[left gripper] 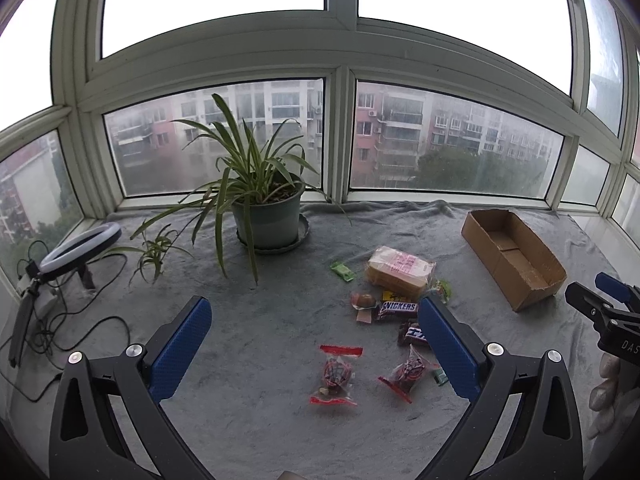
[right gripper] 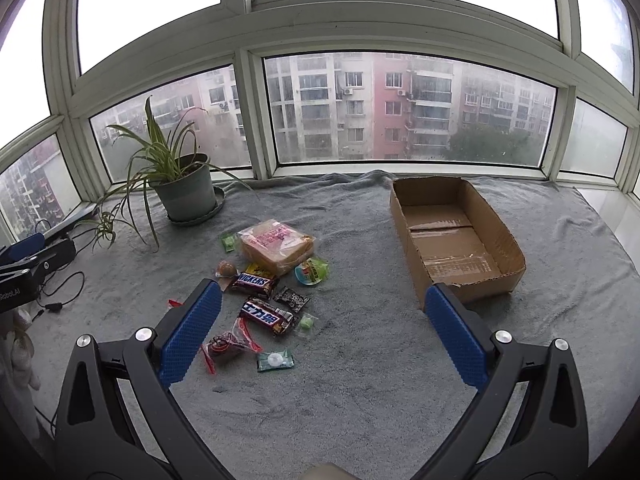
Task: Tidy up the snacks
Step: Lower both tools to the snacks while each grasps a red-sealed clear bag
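Both the left tongs (left gripper: 316,344) and right tongs (right gripper: 324,328) are hanging apart, gripping nothing. Mid-frame, the snacks are lying crowded: the crinkly Snickers bar (right gripper: 254,283) risks slipping or dragging neighbours, missing the empty cardboard box (right gripper: 456,236) at right.

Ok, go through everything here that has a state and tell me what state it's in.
Left tongs: open, holding nothing.
Right tongs: open, holding nothing.
Box: open-topped, nothing inside.
Bread: bagged, lying flat.
Snickers: wrapped, on the cloth.
Ring light: can't tell if it's on.
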The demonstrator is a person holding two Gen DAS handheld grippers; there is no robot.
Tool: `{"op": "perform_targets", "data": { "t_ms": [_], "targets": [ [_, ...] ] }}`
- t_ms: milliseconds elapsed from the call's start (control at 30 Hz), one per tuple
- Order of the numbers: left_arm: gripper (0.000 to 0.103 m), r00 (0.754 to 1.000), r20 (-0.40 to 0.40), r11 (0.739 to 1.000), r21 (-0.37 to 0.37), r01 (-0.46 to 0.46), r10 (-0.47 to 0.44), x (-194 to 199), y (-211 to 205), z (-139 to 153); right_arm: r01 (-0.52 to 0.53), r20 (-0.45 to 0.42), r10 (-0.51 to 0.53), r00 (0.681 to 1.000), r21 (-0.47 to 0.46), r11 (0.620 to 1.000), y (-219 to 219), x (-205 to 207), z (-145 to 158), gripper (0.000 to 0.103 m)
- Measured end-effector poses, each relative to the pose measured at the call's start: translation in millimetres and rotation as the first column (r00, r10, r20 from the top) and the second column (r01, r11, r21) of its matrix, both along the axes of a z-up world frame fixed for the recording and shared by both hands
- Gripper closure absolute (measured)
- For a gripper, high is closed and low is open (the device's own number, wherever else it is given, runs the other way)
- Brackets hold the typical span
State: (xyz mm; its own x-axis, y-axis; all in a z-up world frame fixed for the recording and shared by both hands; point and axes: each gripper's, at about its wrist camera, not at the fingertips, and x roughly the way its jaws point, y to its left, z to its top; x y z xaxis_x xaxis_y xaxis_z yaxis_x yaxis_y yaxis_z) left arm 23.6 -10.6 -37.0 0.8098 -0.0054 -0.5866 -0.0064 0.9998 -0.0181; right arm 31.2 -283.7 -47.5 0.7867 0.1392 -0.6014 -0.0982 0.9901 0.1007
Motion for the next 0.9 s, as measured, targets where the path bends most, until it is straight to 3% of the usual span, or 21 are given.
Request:
{"op": "perform_targets", "data": {
  "t_ms": [333,433,600,900],
  "targets": [
    [0.010,0.988,-0.145,0.998,-0.034,0.053,-0.058,17.8,13.7,-50.9,-0.107,-0.133,0.103,0.986,-0.025,0.994,12.9,19.7,-52.7,0.000],
    [0.020,0.976,-0.200,0.995,-0.069,0.072,-0.085,22.4,16.1,-69.7,-0.155,-0.180,0.155,0.971,0.016,0.988,24.1,28.3,-68.2,0.000],
    [0.022,0.953,-0.281,0.990,-0.107,0.089,-0.116,27.3,14.8,-96.6,-0.240,-0.229,0.250,0.941,0.071,0.968,53.4,45.0,-88.8,0.002],
    [0.031,0.929,-0.341,0.977,-0.198,0.079,-0.144,42.9,18.8,-122.9,-0.342,-0.312,0.352,0.882,0.087,0.936,96.2,70.1,-117.6,0.007]
  ]
}}
